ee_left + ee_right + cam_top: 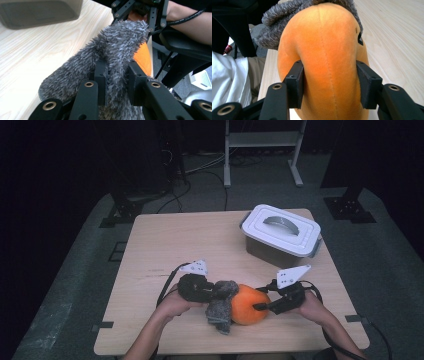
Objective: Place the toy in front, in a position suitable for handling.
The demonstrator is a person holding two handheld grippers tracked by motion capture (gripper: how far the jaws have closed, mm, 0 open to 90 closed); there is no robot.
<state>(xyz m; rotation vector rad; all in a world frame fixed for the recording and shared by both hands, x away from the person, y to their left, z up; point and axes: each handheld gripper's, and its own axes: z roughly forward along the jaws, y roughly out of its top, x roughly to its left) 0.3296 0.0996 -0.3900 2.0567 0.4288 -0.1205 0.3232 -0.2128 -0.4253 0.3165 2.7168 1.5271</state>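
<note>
On the pale wood-grain table [165, 245], largest item first: a rectangular grey storage box [280, 236] with a smooth white clip-on lid and arched handle stands toward the far right corner. Nearer the person than the box, close to the front edge, lies a round orange plush toy [248, 305], short-napped, with a stitched seam running over its crown. A shaggy grey fleece cover [222, 305], long-piled and limp, drapes against the plush on the side away from the box, touching it.

The left gripper [116, 75], matte black with brass-ringed pivots, is clamped on a fold of the grey fleece; pile bulges between and around its pads. The right gripper [329, 83] straddles the orange plush from the box side; both pads press on the fabric and dent it slightly, so the toy is gripped.
</note>
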